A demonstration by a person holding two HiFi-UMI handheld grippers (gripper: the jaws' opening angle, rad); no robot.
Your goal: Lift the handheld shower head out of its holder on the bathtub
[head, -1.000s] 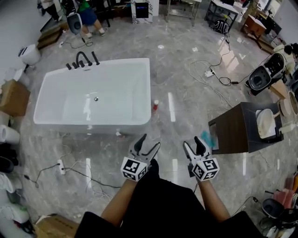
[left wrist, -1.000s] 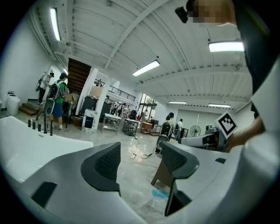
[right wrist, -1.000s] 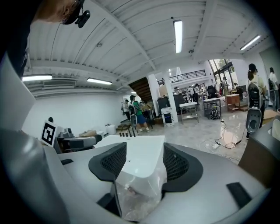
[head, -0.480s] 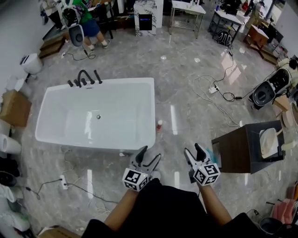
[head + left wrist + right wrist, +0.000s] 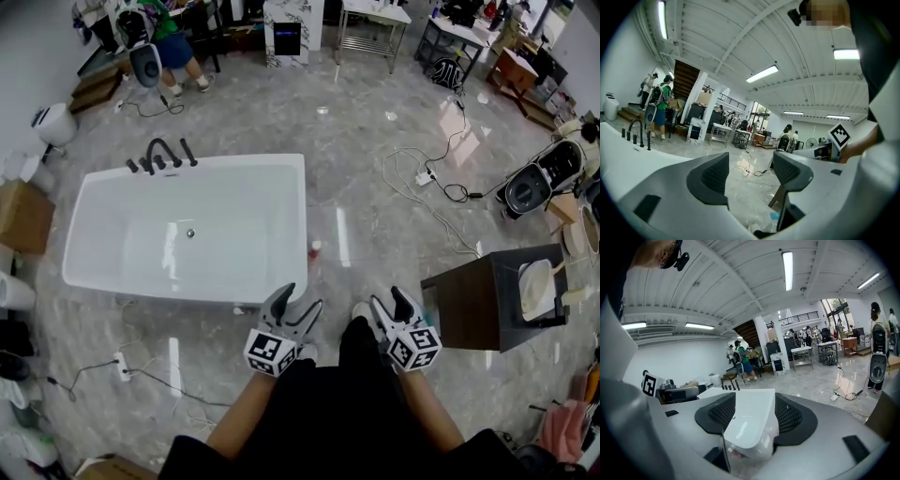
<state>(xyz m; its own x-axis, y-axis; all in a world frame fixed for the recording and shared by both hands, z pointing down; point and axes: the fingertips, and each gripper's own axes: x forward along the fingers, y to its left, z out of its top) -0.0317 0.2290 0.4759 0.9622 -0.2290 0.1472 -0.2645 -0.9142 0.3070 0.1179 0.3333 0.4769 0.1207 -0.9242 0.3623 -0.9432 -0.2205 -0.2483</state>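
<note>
- White bathtub (image 5: 187, 230) stands on the grey marble floor (image 5: 375, 131), left of centre in the head view, its long side running left to right.
- Black tap set (image 5: 159, 157) rises from the tub's far rim near the left corner. The handheld shower head sits among these upright black pieces, too small to pick out from the others.
- Left gripper (image 5: 302, 298) hangs over the floor on the near side of the tub's near right corner, well apart from the tap set. Its own view shows the 2 jaws spread with only floor and cables beyond the gap, so it grips nothing.
- Right gripper (image 5: 388, 298) is just to the right of it and level with it. Its 2 jaws are likewise spread and empty, and in its view the tub shows beyond the gap.
- Small reddish bottle (image 5: 314, 249) stands on the floor just beside the tub's right end.
- Dark wooden cabinet (image 5: 469, 300) with a white basin (image 5: 534, 281) on top stands to the right of the grippers.
- White power strip (image 5: 423, 178) with trailing cables lies on the floor, far and right of the tub.
</note>
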